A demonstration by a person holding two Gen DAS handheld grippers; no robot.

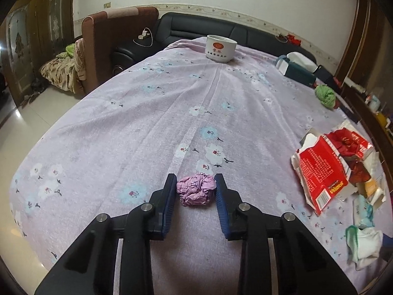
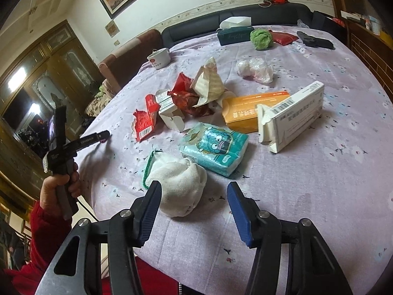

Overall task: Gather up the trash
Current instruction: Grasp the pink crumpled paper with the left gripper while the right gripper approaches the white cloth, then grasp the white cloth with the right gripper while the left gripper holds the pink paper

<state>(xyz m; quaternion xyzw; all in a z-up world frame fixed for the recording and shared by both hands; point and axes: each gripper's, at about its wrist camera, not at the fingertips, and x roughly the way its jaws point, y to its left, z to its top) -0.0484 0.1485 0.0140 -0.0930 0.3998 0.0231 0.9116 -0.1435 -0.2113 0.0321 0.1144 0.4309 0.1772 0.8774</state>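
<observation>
Worktop: a round worktop (image 1: pixel 122 127) under a lilac flowered cloth, with a dark sofa behind it.
Left gripper: the left gripper (image 1: pixel 195 189) is clenched on a crumpled pink paper ball (image 1: pixel 195 189); both blue pads press its sides, and the ball rests on the cloth at the near edge of the worktop.
Right gripper: the right gripper (image 2: pixel 194 196) stands released, jaws apart; its left finger is right at a rolled white cloth (image 2: pixel 180 186), whether touching it I cannot tell, and its right finger is clear of it.
Trash pile: just beyond the white cloth lie a teal tissue pack (image 2: pixel 213 147), an orange box (image 2: pixel 248 110), a white carton (image 2: pixel 292 113) tilted against the orange box, torn red wrappers (image 2: pixel 145 120) and crumpled beige paper (image 2: pixel 208 83).
Farther from the white cloth: a clear plastic bag (image 2: pixel 255 68), a green cloth ball (image 2: pixel 260 38), a dark tissue box (image 2: pixel 234 35) and a white cup (image 2: pixel 159 58).
Person: a hand (image 2: pixel 59 186) in a red sleeve holds the left gripper's handle, left of the white cloth.
</observation>
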